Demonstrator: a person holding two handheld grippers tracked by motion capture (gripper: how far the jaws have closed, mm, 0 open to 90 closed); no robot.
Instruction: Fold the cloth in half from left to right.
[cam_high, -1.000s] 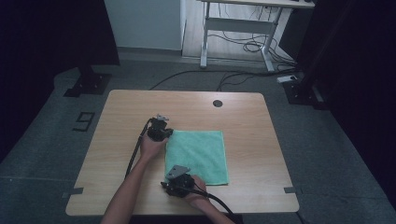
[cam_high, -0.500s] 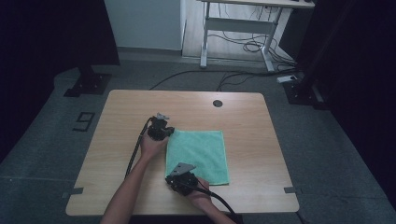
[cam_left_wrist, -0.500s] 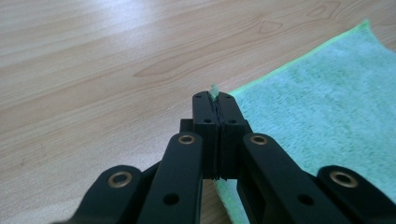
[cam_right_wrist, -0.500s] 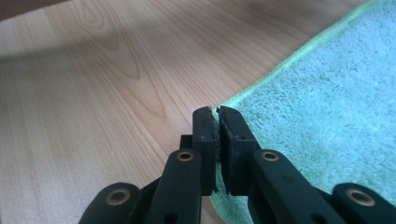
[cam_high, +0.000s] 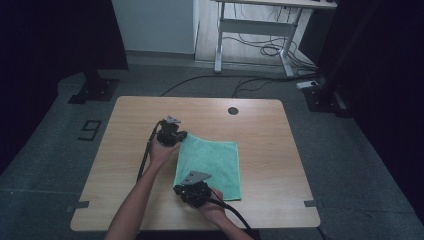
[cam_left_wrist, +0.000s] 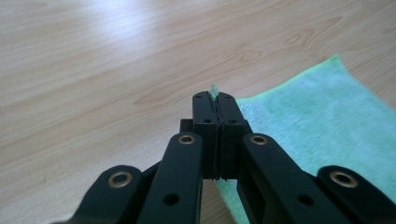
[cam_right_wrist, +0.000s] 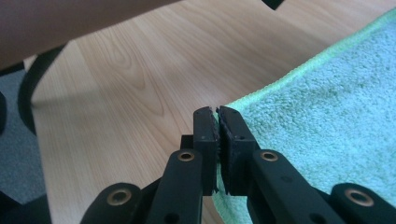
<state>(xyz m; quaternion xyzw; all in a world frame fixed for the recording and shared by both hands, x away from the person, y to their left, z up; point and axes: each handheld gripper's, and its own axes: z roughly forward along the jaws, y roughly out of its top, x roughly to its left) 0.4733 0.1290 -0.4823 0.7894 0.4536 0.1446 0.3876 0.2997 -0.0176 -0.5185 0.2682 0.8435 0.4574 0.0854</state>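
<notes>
A green terry cloth (cam_high: 212, 162) lies spread on the wooden table (cam_high: 270, 145). My left gripper (cam_high: 179, 137) is shut on the cloth's far left corner; in the left gripper view a tuft of the cloth (cam_left_wrist: 214, 90) pokes out above the closed jaws of that gripper (cam_left_wrist: 214, 99), and the rest of the cloth (cam_left_wrist: 317, 126) stretches to the right. My right gripper (cam_high: 181, 189) is shut on the near left corner; in the right gripper view this gripper (cam_right_wrist: 217, 113) pinches the cloth's hem (cam_right_wrist: 327, 112).
A round cable hole (cam_high: 233, 110) sits near the table's far edge. A forearm (cam_right_wrist: 70, 18) and a black cable (cam_right_wrist: 28, 88) cross the right gripper view's top left. Bare wood lies left and right of the cloth.
My right gripper has slid a little rightward and closer to the cloth's near left corner. The left gripper stays at the far left corner.
</notes>
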